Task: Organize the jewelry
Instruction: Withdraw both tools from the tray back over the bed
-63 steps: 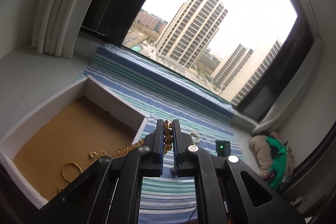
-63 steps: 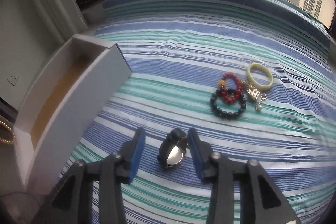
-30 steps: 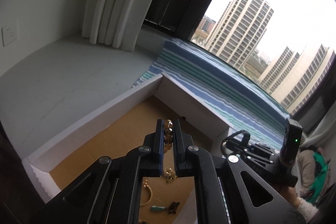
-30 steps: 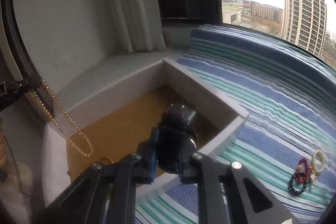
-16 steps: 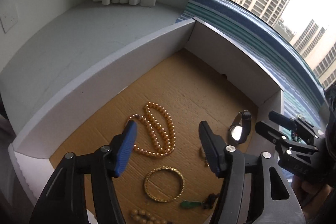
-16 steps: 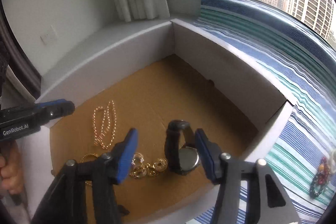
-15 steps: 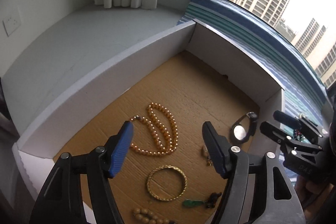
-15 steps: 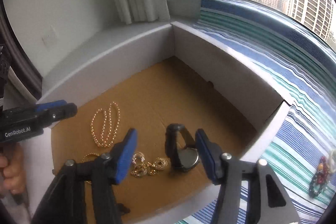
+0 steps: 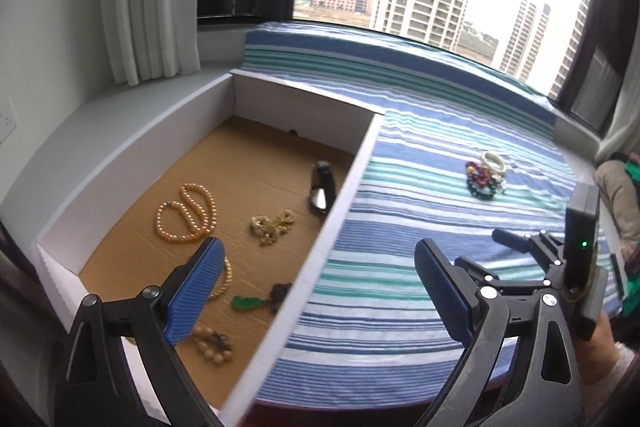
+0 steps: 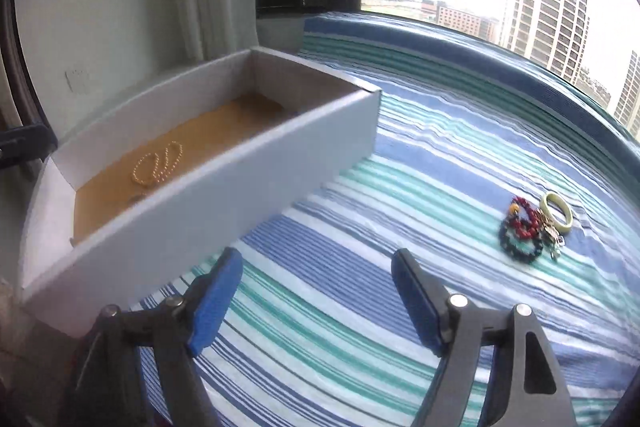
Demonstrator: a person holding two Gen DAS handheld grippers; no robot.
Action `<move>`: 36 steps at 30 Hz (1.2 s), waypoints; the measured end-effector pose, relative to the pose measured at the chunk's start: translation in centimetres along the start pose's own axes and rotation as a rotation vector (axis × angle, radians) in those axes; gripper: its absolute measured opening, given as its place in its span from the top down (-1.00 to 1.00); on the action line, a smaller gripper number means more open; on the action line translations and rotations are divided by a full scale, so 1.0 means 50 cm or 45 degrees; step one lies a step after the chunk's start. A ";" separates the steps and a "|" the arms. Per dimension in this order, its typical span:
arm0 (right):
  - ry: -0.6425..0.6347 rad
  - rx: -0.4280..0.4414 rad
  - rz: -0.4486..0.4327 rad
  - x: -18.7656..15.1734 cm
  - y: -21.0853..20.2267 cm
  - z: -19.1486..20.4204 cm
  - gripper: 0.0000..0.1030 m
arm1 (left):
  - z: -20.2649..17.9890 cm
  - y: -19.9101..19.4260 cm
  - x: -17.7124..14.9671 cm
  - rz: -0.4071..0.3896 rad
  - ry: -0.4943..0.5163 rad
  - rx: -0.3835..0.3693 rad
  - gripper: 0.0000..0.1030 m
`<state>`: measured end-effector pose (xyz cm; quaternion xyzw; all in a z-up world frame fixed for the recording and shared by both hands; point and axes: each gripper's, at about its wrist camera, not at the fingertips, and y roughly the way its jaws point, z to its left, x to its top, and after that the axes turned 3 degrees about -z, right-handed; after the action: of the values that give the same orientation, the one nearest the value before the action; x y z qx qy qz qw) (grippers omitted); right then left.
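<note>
Both grippers hang empty over a window-side surface as a jewelry sort nears its end. The left gripper (image 9: 316,291), jaws spread wide and holding nothing, hovers over the near rim of a white box (image 9: 352,179) whose cardboard floor already carries most of the collection: a pearl necklace (image 9: 188,213), a black watch (image 9: 322,189), a tangle of gold pieces (image 9: 272,223), a gold bangle (image 9: 224,279) partly hidden behind the gripper, a green pendant (image 9: 248,303) and a beige bead bracelet (image 9: 212,343). The right gripper (image 10: 316,303), likewise released and empty, is over the striped cloth (image 10: 400,187) just outside the box, facing what is left to gather: a small cluster well apart from the box, made up of a pale bangle (image 10: 556,215), a red bead bracelet (image 10: 522,221), a dark bead bracelet (image 10: 520,247) and small metal trinkets (image 10: 554,237) too fine to identify. By this view, roughly two-thirds of the job looks done; the cluster on the cloth remains.
</note>
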<state>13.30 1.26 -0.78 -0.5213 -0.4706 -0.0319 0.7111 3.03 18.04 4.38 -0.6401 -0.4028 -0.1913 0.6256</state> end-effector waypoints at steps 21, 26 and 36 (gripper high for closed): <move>0.430 -0.428 0.058 -0.339 -0.169 -0.288 -0.52 | -0.329 0.145 -0.207 0.307 0.226 -0.243 -0.87; 0.462 -0.411 0.045 -0.345 -0.170 -0.294 -0.52 | -0.341 0.155 -0.221 0.341 0.228 -0.237 -0.87; 0.514 -0.391 0.035 -0.368 -0.182 -0.313 -0.52 | -0.376 0.190 -0.194 0.388 0.256 -0.252 -0.87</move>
<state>8.14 -23.14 -7.43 -0.6127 -0.3016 -0.1966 0.7035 9.20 -1.58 -6.32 -0.7297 -0.2159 -0.1961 0.6184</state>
